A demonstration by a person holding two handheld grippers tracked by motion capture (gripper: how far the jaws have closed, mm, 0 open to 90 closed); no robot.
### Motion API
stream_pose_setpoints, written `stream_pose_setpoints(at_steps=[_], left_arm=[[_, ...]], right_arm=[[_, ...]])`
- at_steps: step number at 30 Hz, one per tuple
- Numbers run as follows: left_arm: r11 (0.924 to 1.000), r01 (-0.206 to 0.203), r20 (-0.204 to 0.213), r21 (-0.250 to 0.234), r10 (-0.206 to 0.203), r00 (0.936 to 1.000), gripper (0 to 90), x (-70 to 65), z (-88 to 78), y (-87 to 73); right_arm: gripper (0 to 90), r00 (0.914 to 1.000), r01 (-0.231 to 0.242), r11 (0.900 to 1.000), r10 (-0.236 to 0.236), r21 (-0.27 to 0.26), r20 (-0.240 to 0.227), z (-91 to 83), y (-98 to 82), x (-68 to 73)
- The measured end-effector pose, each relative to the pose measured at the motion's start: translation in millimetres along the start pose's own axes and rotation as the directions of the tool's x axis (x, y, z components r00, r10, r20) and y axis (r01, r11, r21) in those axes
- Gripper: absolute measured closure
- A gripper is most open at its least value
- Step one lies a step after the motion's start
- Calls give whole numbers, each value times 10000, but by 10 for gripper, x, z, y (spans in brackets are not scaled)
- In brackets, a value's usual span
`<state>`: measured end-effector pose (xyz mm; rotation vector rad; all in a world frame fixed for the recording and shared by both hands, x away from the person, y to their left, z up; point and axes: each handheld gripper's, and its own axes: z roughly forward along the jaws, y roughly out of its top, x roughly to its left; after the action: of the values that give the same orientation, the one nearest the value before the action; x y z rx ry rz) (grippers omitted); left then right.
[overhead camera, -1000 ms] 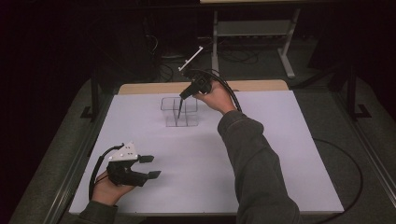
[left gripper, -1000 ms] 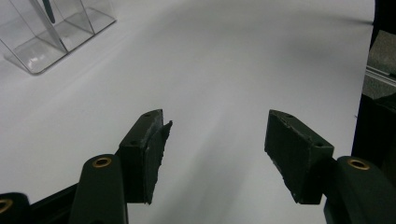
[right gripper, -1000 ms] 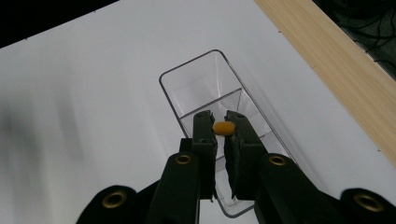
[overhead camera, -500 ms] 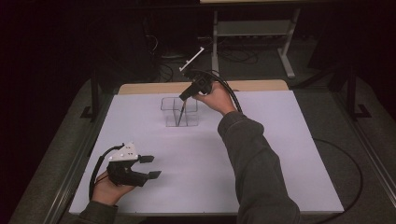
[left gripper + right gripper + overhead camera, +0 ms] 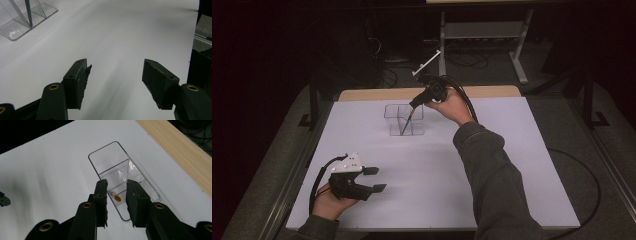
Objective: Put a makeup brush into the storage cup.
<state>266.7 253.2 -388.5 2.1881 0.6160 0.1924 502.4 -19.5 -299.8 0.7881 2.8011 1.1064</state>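
- Two grippers in play; right gripper had its fingers a narrow gap apart, having just been opening.
- Pencil sat in that gap, seen end-on with its orange eraser tip up; pads did not look pressed on it, so released, not pinched.
- In the high view the pencil leaned tilted inside the clear organizer, top end just under the right gripper.
- The clear organizer was a rectangular clear box with inner dividers; pencil stood in the compartment nearest the right gripper, other compartments showed nothing in them.
- Organizer stood on the white desk, toward the far edge, near the bare wooden strip along that edge.
- Right hand held its gripper above the organizer's right end, angled down, cable looping back over the wrist.
- Left gripper: fingers spread wide, nothing between them, only white desk below.
- Left gripper sat at the near left of the desk, well apart from the organizer, jaws pointing right.
- Left gripper view caught the organizer at the top left corner with the pencil's dark shaft inside.
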Motion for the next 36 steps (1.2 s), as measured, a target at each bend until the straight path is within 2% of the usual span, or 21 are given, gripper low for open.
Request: stream_pose_setpoints(at_steps=[7, 8, 14, 23, 27, 36], left_arm=[[10000, -25, -40, 30, 25, 10000, 364, 27, -4, -8], [10000, -22, -50, 44, 23, 10000, 364, 30, -6, -9], [10000, 26, -67, -10, -26, 10000, 362, 45, -13, -11], [10000, 10, -99, 1, -10, 10000, 358, 54, -11, -16], [9998, 189, -89, -104, -189, 9998, 354, 50, -9, -19], [9999, 139, -125, -84, -140, 9998, 351, 59, -14, -15]], right_arm=[[679, 10000, 31, 9995, -33, -307, -76, -68, -88, -10], [677, 9998, -141, 9996, 137, -231, -156, -79, -97, 2], [666, 9999, 79, 9991, -85, -407, -146, -118, -137, 20], [655, 9996, -80, 9987, 67, -495, -261, -165, -230, 31], [652, 9997, -95, 9982, 82, -588, -235, -210, -265, 40], [631, 9993, -180, 9975, 158, -689, -333, -313, -373, 39]])
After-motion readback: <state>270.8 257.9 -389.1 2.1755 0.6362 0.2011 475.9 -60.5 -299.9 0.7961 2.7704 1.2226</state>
